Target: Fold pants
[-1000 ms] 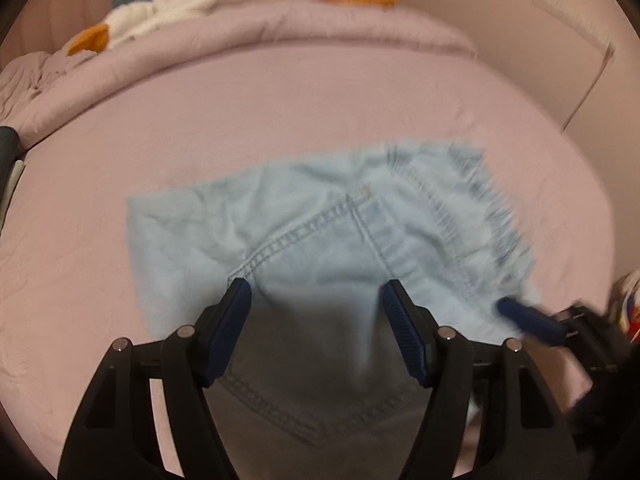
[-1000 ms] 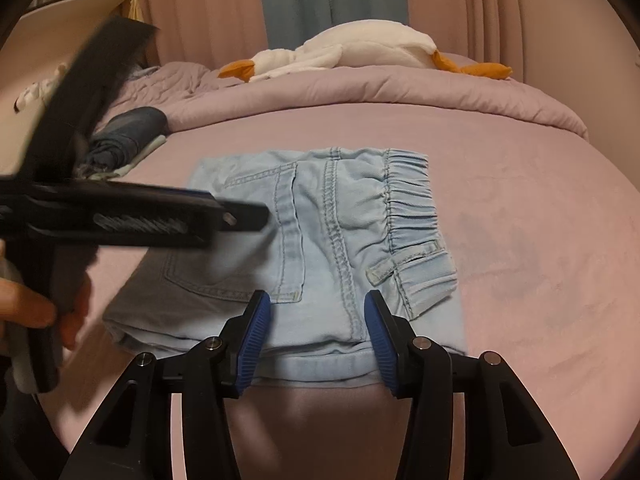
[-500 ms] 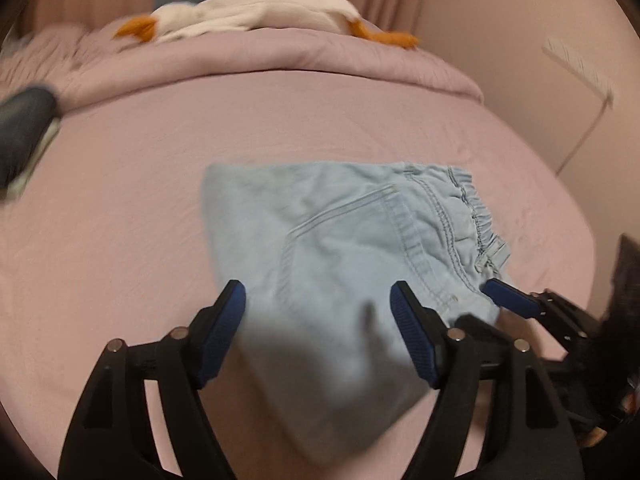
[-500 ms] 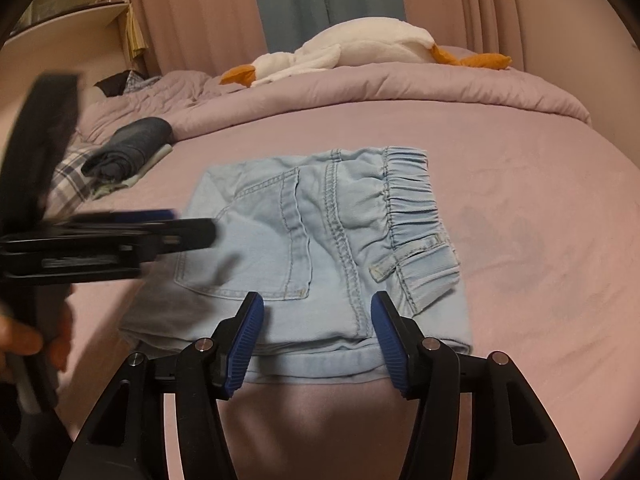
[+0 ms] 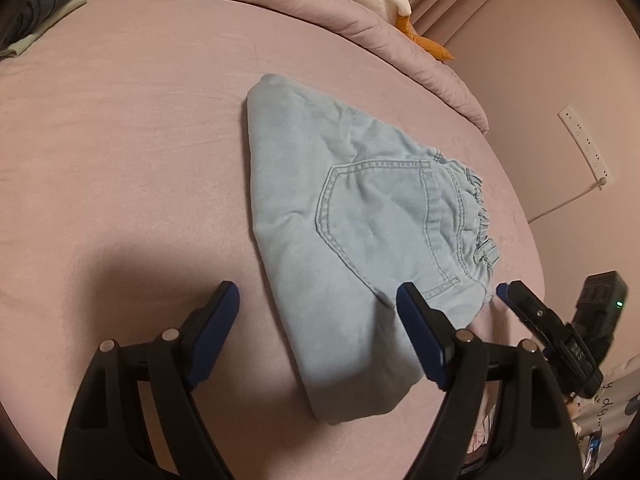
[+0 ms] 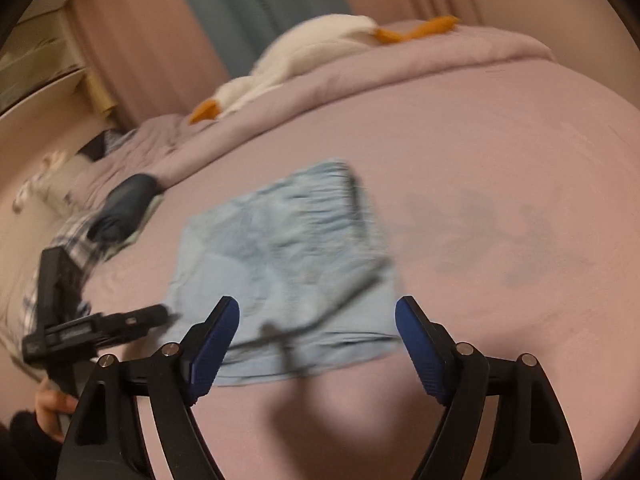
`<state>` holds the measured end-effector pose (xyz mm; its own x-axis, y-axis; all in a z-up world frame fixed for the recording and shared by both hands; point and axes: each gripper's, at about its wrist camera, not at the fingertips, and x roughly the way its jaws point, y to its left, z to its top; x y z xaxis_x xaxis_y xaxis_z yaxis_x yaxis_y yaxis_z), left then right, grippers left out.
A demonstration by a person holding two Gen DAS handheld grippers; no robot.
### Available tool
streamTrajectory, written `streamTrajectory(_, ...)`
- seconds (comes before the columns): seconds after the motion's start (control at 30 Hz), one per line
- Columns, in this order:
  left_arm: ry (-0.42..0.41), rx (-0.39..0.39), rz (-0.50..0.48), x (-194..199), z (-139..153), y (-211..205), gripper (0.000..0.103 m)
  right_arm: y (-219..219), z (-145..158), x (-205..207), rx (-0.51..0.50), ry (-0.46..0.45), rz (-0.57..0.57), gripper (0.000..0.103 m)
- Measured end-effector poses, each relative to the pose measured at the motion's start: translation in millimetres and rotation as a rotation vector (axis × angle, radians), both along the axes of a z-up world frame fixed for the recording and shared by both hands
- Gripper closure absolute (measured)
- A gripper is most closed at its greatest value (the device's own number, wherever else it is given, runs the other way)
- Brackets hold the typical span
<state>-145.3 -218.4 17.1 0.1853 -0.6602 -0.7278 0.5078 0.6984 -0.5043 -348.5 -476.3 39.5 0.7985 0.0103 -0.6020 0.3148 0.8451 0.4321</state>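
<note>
Denim, pale blue: the folded pair of elastic-waist jeans [image 5: 360, 248] lies flat on the pink bed sheet [image 5: 120, 160], back pocket up, gathered waistband on the side toward my right tool. My left gripper [image 5: 318, 308] hovers over the near edge of the bundle with its jaws spread wide and nothing between them; its right blue-padded finger [image 5: 420, 336] overlaps the denim in view, contact not determinable. The left finger is over bare sheet.

My right gripper [image 6: 318, 320] is likewise wide open and empty, held just short of the jeans' near folded edge; this view is motion-blurred, so cloth detail is unreadable. From the right tool, the left tool shows at lower left, beside the jeans' corner.

Beyond the jeans from both tools: a rumpled mauve quilt [image 6: 400, 64] with a white plush goose with orange bill and feet [image 6: 304, 52] lying on it. Far left of the right tool, a dark rolled garment [image 6: 124, 208] rests on plaid cloth.
</note>
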Motion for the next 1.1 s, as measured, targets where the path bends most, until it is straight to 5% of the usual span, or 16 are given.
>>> streamTrajectory(0.2,-0.016,0.005,-0.017,3,0,-1,0.022,-23,-26,12,0.187,0.052,0.036,0.022)
streamTrajectory(0.5,-0.047,0.016,-0.061,6,-1,-12,0.019,-13,-22,50,0.158,0.084,0.169,0.017)
streamTrajectory(1.1,-0.096,0.013,-0.122,10,-3,-37,0.009,-14,-21,76,0.129,0.085,0.233,0.015)
